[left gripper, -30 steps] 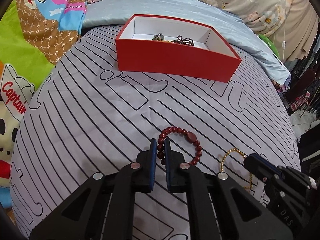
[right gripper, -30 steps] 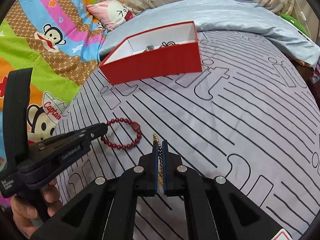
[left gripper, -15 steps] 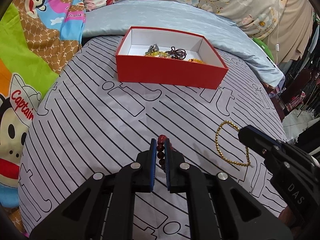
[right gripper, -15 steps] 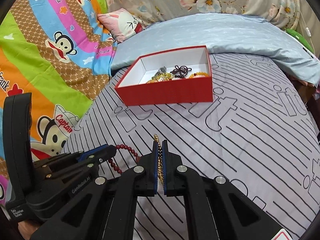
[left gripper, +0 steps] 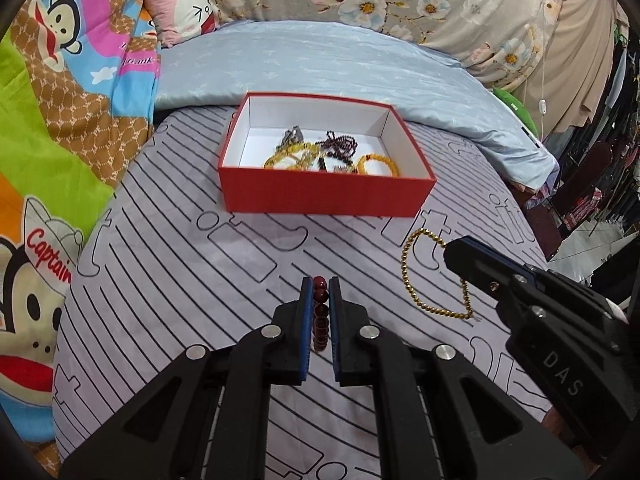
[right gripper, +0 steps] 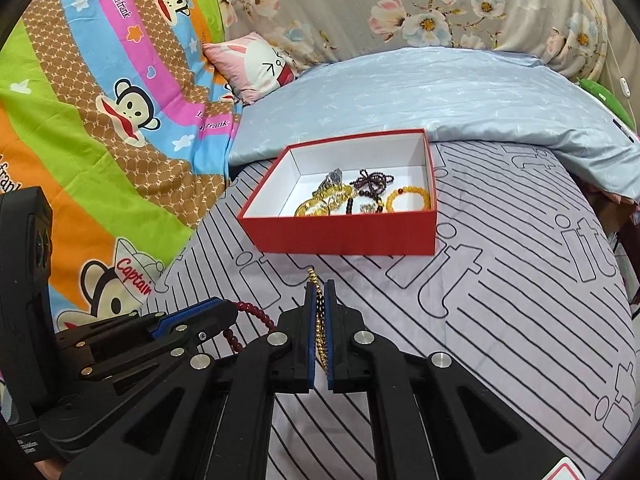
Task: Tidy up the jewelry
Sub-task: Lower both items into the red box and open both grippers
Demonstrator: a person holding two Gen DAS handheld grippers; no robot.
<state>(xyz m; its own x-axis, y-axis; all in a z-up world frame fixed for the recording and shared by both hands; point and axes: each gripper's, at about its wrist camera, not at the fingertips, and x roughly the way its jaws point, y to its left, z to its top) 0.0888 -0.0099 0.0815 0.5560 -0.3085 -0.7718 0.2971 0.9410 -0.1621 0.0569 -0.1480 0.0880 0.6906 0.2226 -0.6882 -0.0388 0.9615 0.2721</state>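
Left claw [left gripper: 319,286] clamped on red bead bracelet [left gripper: 320,312]; right claw [right gripper: 319,286] clamped on gold bead chain [right gripper: 320,332], loop hanging clear of the bed [left gripper: 180,264]; red box [right gripper: 344,236] lies ahead of both, long axis across view, right claw looks nearer; box already holds amber bracelets [right gripper: 408,198], dark beads [right gripper: 370,182], watch [right gripper: 334,178].

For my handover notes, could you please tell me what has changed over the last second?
Both tools rose. The left tool lifted the red bead bracelet off the striped sheet; the right tool lifted the gold chain, which now hangs. Both grips were already shut. The red box stayed put.
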